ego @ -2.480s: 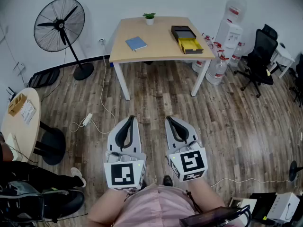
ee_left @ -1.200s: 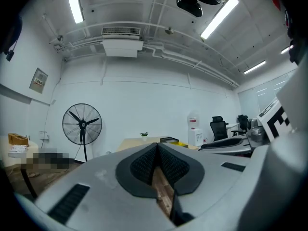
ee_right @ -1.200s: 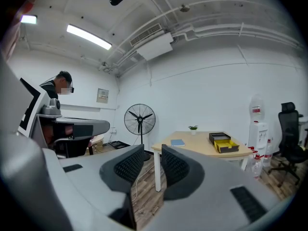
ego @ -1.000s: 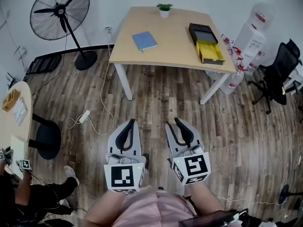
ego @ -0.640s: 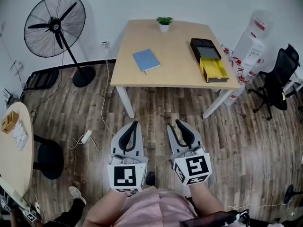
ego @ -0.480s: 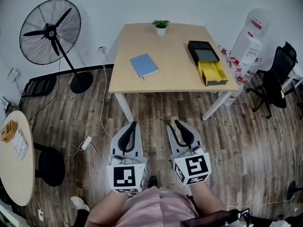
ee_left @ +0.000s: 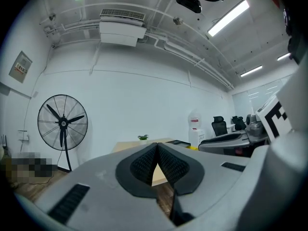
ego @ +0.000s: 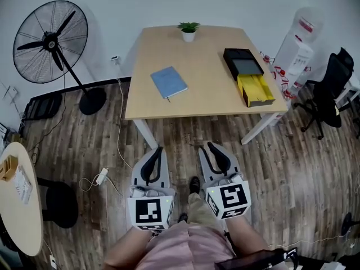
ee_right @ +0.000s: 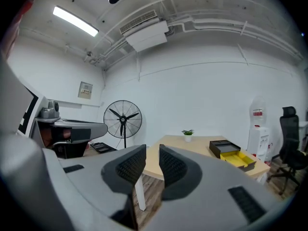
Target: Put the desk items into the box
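On the wooden desk (ego: 205, 103) lie a blue notebook (ego: 169, 83), a small potted plant (ego: 188, 31) and a black box with a yellow drawer pulled out (ego: 248, 75). Both grippers hang low over the floor, well short of the desk's near edge. My left gripper (ego: 158, 149) is shut and empty, its pads meeting at the tip (ee_left: 157, 146). A narrow gap shows between the pads of my right gripper (ego: 206, 146), with nothing in it (ee_right: 152, 150). The right gripper view shows the plant (ee_right: 187, 134) and the box (ee_right: 232, 155) on the desk ahead.
A standing fan (ego: 53, 44) is at the left, with its cable and a power strip (ego: 102, 175) on the wood floor. A water dispenser (ego: 297, 35) and office chair (ego: 332, 80) stand right of the desk. A round table (ego: 19, 207) is at the far left.
The desk has come nearer and more central in the head view as the person walks toward it. Both grippers keep their pose and jaw state.
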`<state>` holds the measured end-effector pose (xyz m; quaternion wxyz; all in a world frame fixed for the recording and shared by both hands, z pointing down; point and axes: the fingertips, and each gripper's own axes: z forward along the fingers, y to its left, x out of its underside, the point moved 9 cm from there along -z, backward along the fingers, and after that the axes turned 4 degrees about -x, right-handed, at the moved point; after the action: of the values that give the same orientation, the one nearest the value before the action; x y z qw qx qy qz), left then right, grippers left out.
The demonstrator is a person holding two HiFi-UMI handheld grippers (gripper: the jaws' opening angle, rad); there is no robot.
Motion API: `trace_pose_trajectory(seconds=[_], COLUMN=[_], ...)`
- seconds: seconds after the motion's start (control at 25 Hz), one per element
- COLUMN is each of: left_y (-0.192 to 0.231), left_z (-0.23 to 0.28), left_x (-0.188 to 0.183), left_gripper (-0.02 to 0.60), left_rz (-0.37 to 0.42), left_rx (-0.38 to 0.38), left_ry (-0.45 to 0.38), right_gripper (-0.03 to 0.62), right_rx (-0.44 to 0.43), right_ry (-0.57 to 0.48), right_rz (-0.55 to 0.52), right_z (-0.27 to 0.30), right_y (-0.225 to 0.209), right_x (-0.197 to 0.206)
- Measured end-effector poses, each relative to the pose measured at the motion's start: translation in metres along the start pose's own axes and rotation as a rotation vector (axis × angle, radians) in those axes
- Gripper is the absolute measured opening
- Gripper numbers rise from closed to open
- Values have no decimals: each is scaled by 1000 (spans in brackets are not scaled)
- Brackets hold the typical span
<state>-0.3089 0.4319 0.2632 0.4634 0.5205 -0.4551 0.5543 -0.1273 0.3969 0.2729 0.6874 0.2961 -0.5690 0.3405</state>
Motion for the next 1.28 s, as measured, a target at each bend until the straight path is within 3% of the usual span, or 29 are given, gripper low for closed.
trace_pose_trajectory(seconds=[0.8, 1.28], left_y=[54, 84], left_z=[244, 307], left_x=[4, -22], left_gripper=[11, 11], left_rz=[11, 43], left_rx=[-128, -234], left_ry=[84, 4], right_gripper=[89, 92], right_rx=[-124, -195], right_ry=[31, -38], right_rz=[6, -44], right_z=[239, 316], right_y=[-150, -186], right_x=[-28, -65])
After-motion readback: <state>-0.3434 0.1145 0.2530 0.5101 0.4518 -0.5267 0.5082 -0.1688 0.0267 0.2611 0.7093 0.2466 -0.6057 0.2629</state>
